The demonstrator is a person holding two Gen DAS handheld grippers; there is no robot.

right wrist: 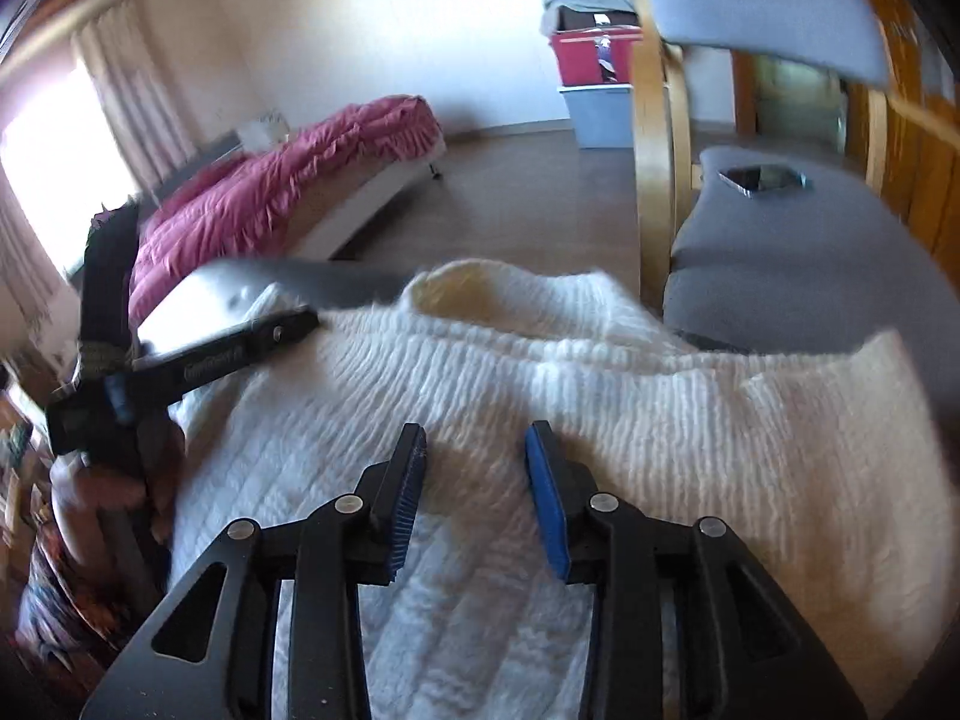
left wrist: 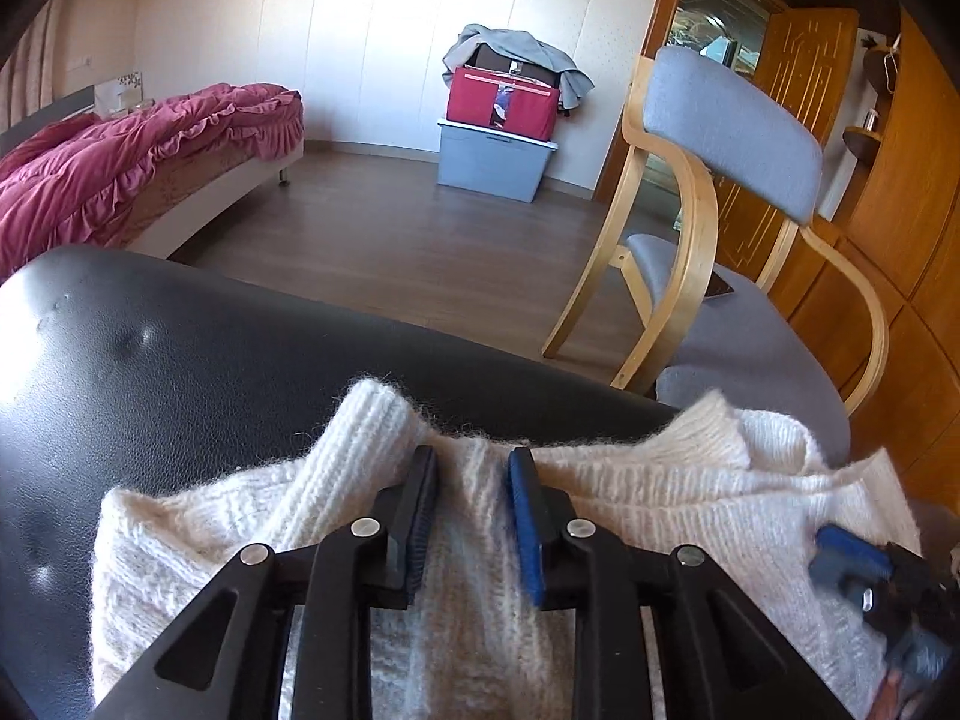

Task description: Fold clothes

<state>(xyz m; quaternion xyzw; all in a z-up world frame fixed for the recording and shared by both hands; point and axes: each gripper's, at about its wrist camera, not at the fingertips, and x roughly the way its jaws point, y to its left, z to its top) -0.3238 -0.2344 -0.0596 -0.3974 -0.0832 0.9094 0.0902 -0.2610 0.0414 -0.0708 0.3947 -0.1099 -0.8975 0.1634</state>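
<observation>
On the black padded surface [left wrist: 180,348], spilling rightward onto a grey cushion [right wrist: 810,276]: one cream ribbed-knit sweater [right wrist: 540,396], partly gathered. Ribbed collar [right wrist: 468,282] lies at the far edge, away from the person; the body runs back toward both grippers, so the long axis reads near-to-far, neck end farthest. A ribbed sleeve or cuff [left wrist: 360,432] lies doubled over the left part of the garment, and a thick layered edge [right wrist: 780,378] sits raised on the right side; whether these are folds made or mere bunching cannot be told. Left gripper [left wrist: 471,468]: fingers parted narrowly, a ridge of knit rising between them just short of the collar; whether the pads are actually pinching the cloth cannot be told. Right gripper [right wrist: 474,444]: fingers parted moderately, nothing between them, poised low over mid-body, fabric directly ahead and below. The left gripper is the nearer to the collar, the right the nearer to the raised right-hand layers. Judgement: any fold across the long axis would turn on that collar line ahead of the left fingers. Surroundings: bentwood armchair with grey backrest [left wrist: 732,126], a phone [right wrist: 762,177] on its seat, bed with red quilt [left wrist: 120,162], stacked storage boxes [left wrist: 498,138] by the wall.
</observation>
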